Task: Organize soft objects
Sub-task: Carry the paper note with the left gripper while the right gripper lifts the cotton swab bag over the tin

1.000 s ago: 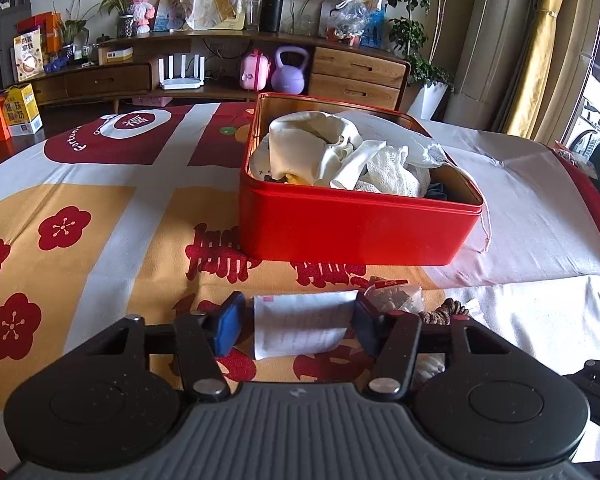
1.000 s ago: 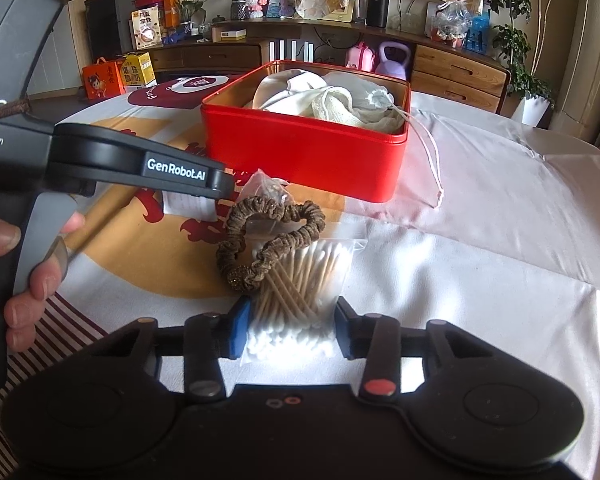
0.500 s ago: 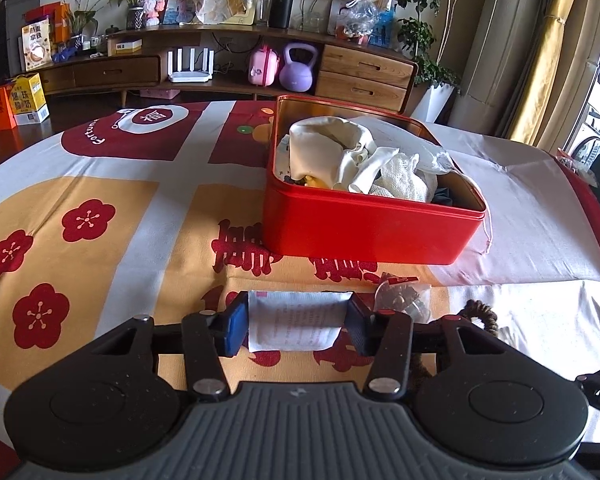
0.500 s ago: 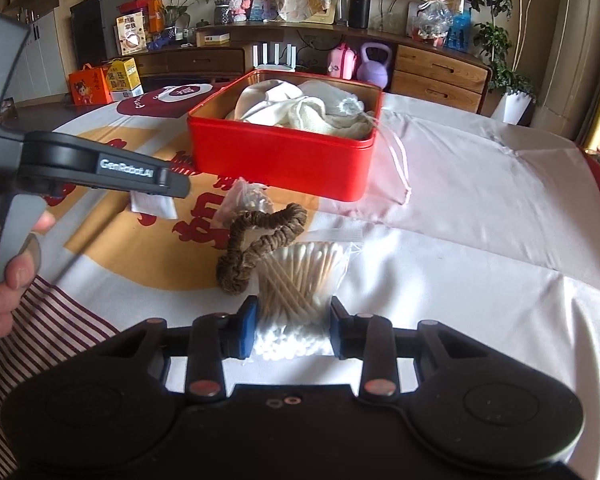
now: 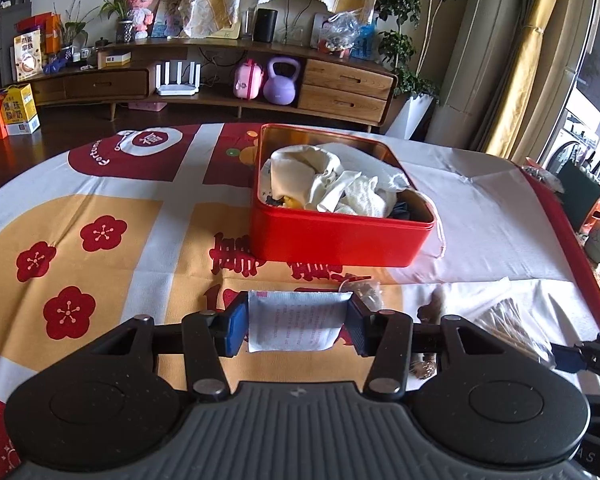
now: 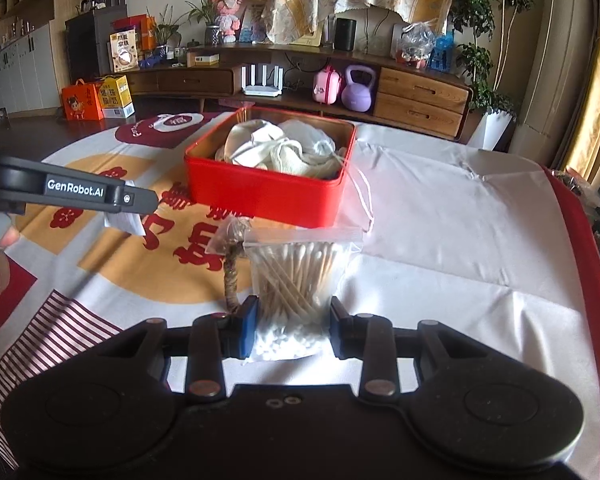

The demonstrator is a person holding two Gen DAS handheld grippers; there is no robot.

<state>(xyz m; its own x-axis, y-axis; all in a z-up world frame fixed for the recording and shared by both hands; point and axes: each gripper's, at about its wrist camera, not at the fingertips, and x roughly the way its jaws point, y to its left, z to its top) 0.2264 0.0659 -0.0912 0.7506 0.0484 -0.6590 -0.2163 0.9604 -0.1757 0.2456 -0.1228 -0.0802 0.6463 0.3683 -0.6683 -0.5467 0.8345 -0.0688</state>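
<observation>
Now both packs are lifted off the counter (image 5: 480, 208): left gripper (image 5: 296, 328) clamps the white sachet (image 5: 292, 324), right gripper (image 6: 292, 330) the cotton-swab bag (image 6: 296, 280), ready for the red tin (image 5: 340, 236) beyond.

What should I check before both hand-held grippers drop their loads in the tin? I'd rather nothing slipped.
1. Left hand-held gripper pinching the white packet: ok.
2. Right hand-held gripper clamped on the swab bag: ok.
3. Swab bag's zip closed: cannot tell.
4. Bag clear of the hair tie: not ok, they overlap in the right wrist view.
5. Red tin open: ok.
6. Free room among the cloths: cannot tell.
</observation>
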